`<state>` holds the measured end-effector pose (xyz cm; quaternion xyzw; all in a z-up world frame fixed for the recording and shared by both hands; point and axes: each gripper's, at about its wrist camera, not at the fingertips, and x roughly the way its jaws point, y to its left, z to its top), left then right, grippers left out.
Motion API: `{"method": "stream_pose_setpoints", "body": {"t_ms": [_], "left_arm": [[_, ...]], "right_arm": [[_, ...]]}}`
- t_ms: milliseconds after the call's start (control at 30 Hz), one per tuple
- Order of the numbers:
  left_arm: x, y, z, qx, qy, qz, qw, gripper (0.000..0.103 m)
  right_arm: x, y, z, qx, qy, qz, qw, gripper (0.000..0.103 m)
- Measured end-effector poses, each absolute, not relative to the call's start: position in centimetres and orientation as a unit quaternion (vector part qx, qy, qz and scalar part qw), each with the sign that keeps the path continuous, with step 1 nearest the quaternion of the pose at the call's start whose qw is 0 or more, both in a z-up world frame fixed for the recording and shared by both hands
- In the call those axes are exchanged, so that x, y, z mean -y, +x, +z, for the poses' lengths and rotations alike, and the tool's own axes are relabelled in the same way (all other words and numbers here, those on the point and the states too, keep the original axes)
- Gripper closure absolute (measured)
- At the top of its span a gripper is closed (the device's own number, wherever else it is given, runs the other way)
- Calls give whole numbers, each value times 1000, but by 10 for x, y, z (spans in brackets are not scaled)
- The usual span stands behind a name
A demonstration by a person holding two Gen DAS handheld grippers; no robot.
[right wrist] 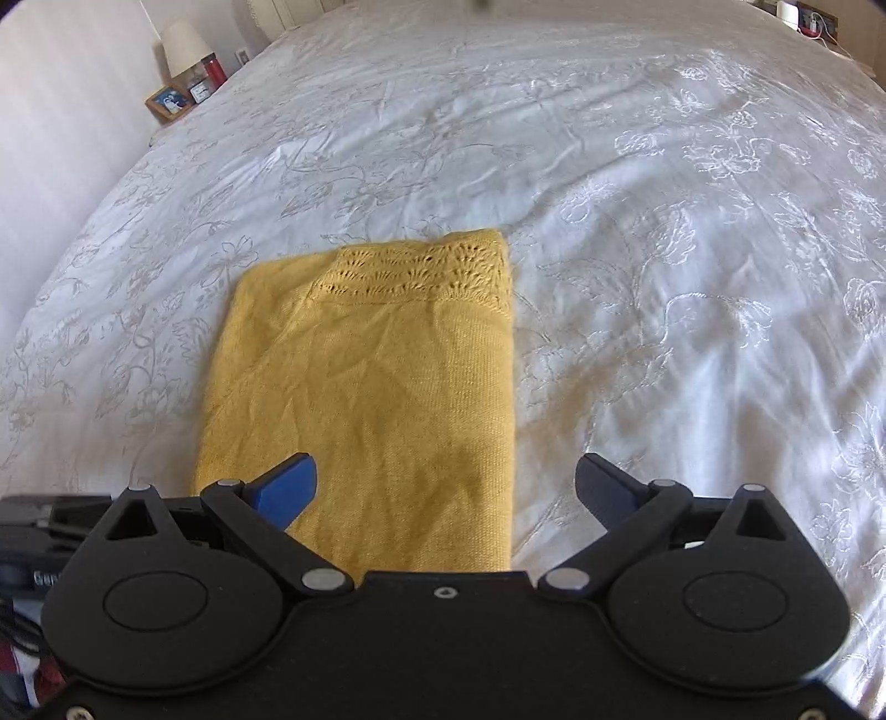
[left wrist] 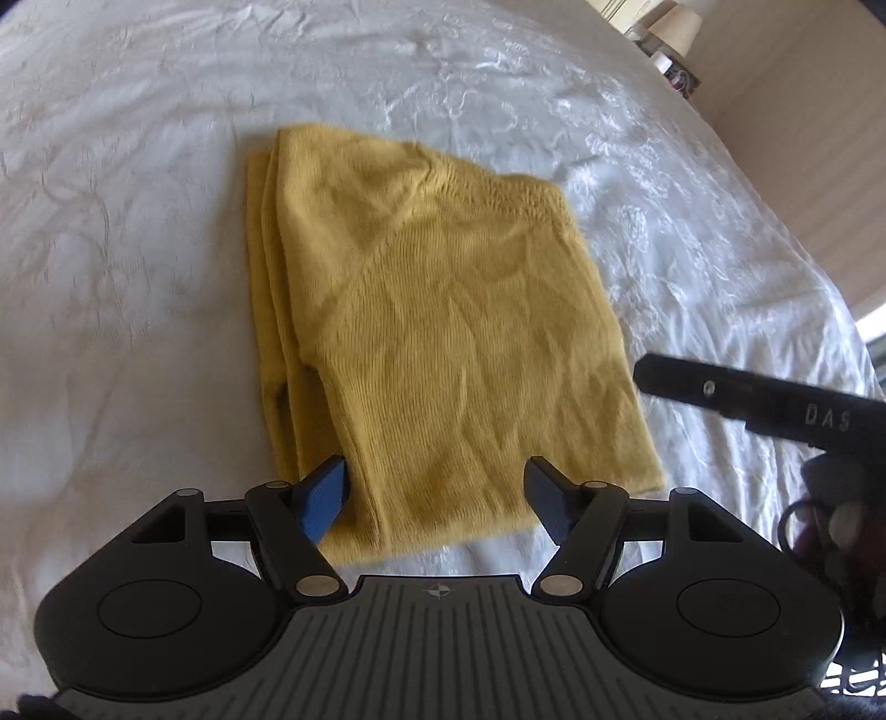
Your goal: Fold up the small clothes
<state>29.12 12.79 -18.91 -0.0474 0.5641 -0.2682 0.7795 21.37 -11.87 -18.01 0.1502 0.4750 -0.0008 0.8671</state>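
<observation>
A mustard-yellow knitted garment (left wrist: 437, 332) lies folded into a flat rectangle on the white bedspread (left wrist: 138, 249). Its lacy knitted band is at the far end. My left gripper (left wrist: 434, 487) hovers over the garment's near edge, open, with nothing pinched between its blue pads. In the right wrist view the same garment (right wrist: 376, 387) stretches away from me. My right gripper (right wrist: 446, 482) is open wide above its near right corner, one pad over the cloth and the other over the bedspread (right wrist: 664, 277). The right gripper's black body (left wrist: 775, 399) shows at the right of the left wrist view.
The embroidered white bedspread covers the whole bed. A bedside table at the far left of the right wrist view holds a lamp (right wrist: 183, 47), a framed photo (right wrist: 169, 102) and a red bottle (right wrist: 215, 69). A beige wall (left wrist: 819, 166) runs along the bed's side.
</observation>
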Motion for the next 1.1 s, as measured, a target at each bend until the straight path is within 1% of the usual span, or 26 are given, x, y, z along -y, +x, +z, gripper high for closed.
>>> {"method": "stream_pose_setpoints", "body": {"t_ms": [100, 133, 167, 200, 233, 367, 400, 433, 467, 500, 567, 633, 700, 800, 833, 867, 900, 933, 967, 1033, 1067, 1100], "left_arm": [[-132, 292, -196, -569, -72, -263, 776, 37], [-134, 293, -196, -566, -81, -263, 777, 39], [-134, 292, -196, -559, -84, -261, 782, 43], [-134, 292, -194, -551, -81, -259, 789, 51], [-132, 292, -192, -545, -77, -258, 794, 56], [-124, 295, -192, -552, -43, -238, 798, 57], [-124, 295, -193, -555, -43, -234, 797, 68], [-126, 296, -196, -560, -50, -237, 792, 96], [-127, 297, -199, -570, -59, -236, 785, 99], [-131, 299, -200, -574, -70, -226, 784, 100], [-139, 298, -195, -568, -79, -215, 790, 100], [-146, 293, -187, -557, -57, -199, 804, 100], [-154, 290, -193, -563, -35, -187, 805, 100], [-168, 295, -209, -585, -69, -180, 788, 99], [-168, 297, -210, -588, -74, -183, 784, 94], [-167, 300, -208, -592, -77, -185, 781, 93], [-168, 301, -207, -596, -82, -185, 777, 88], [-170, 303, -204, -598, -89, -181, 776, 75], [-172, 303, -199, -594, -94, -176, 779, 72], [-173, 302, -182, -559, -83, -163, 809, 69], [-172, 303, -174, -542, -74, -162, 822, 65], [-168, 308, -168, -527, -64, -163, 831, 54]], "right_arm": [[118, 211, -180, -476, 154, 3, 866, 3], [117, 210, -180, -476, 154, 4, 866, 3], [117, 209, -180, -476, 155, 6, 866, 3], [116, 208, -180, -477, 155, 7, 865, 3], [116, 207, -180, -477, 156, 8, 865, 3], [116, 204, -182, -480, 162, 7, 862, 2], [117, 204, -182, -480, 164, 6, 862, 2], [117, 203, -182, -480, 166, 5, 861, 2], [118, 203, -182, -480, 167, 5, 861, 2], [118, 203, -182, -480, 169, 4, 861, 2], [119, 203, -181, -479, 170, 4, 861, 2], [121, 203, -180, -478, 171, 5, 861, 2], [124, 205, -181, -479, 179, 9, 860, 2], [129, 212, -184, -483, 178, 18, 857, 2], [132, 216, -185, -485, 178, 21, 856, 2], [134, 220, -186, -484, 180, 25, 856, 2], [138, 226, -185, -482, 184, 28, 856, 2], [143, 231, -184, -478, 187, 31, 857, 2], [148, 237, -183, -474, 189, 32, 859, 2], [158, 250, -182, -468, 192, 26, 862, 2], [162, 257, -183, -468, 192, 24, 862, 1], [166, 265, -186, -470, 190, 23, 861, 1]]}}
